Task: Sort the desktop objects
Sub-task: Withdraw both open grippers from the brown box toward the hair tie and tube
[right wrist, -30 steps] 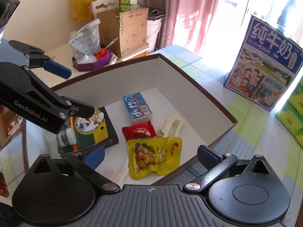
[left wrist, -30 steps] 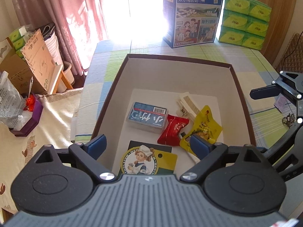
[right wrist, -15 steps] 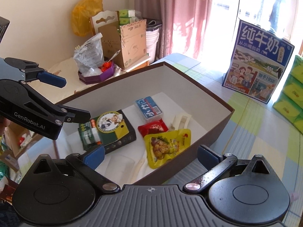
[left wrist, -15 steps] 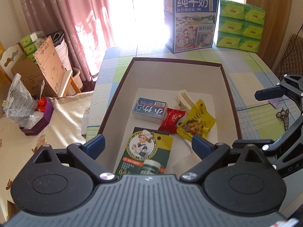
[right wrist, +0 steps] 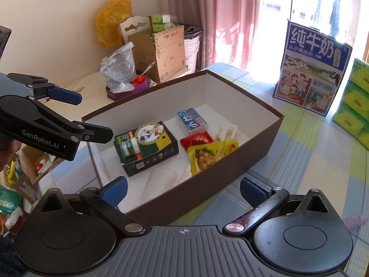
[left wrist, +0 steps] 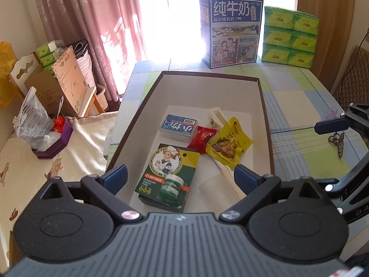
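Note:
An open brown box (left wrist: pixel 265 106) sits on the checked tablecloth. Inside lie a green carton (left wrist: pixel 168 175), a blue tissue pack (left wrist: pixel 178 128), a red snack packet (left wrist: pixel 203 136), a yellow snack packet (left wrist: pixel 228 143), a cream clip (left wrist: pixel 218 117) and a clear cup (left wrist: pixel 214 185) on its side. My left gripper (left wrist: pixel 181 176) hangs open and empty above the box's near end. My right gripper (right wrist: pixel 183 189) is open and empty, outside the box's long side. In the right wrist view the left gripper (right wrist: pixel 92 117) hovers over the box's left corner.
A dark hair claw (left wrist: pixel 336 139) and a lilac object (right wrist: pixel 352 220) lie on the cloth right of the box. A blue milk carton box (left wrist: pixel 230 30) and green tissue packs (left wrist: pixel 290 37) stand at the far end. Cardboard and bags (left wrist: pixel 37 120) clutter the left side table.
Both grippers have drawn back and up from the box, so more of the box and table shows. The items inside have not moved.

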The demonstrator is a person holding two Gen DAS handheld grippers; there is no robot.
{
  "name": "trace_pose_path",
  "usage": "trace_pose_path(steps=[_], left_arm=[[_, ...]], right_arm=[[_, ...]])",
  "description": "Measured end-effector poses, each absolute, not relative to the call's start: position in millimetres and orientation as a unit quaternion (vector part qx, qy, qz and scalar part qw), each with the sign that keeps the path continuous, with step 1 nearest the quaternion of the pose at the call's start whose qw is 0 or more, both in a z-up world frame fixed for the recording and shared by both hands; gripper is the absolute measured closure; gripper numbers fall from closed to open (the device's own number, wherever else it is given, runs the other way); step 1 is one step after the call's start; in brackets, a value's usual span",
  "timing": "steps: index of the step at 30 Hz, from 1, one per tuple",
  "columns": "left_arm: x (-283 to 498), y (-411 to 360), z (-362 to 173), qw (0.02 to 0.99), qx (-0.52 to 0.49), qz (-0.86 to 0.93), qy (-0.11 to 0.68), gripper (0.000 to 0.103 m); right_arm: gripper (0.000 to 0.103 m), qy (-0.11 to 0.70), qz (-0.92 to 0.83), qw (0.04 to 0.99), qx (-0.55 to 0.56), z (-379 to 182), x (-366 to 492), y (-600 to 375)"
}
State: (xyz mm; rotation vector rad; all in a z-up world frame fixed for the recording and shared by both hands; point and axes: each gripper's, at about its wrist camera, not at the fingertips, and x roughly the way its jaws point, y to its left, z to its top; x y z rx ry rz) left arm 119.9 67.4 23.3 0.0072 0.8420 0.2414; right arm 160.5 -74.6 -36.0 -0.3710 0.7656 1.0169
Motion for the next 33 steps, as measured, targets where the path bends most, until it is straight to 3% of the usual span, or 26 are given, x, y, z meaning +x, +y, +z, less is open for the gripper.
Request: trace_pose_path(steps=[17,33], left_arm=[[85.3,16.3,14.6,0.89,-0.027,0.164,0.425,0.006],[96.1,-71.2,-20.8,0.871,-0.042,0.106,0.477,0.006]], right_arm=[[0.002,0.366,0.503,0.762,-0.181,-45.4,151.4,-122.1],[0.002,0.434,0.437,0.769,-0.173,-81.4,168.5,-217.2]])
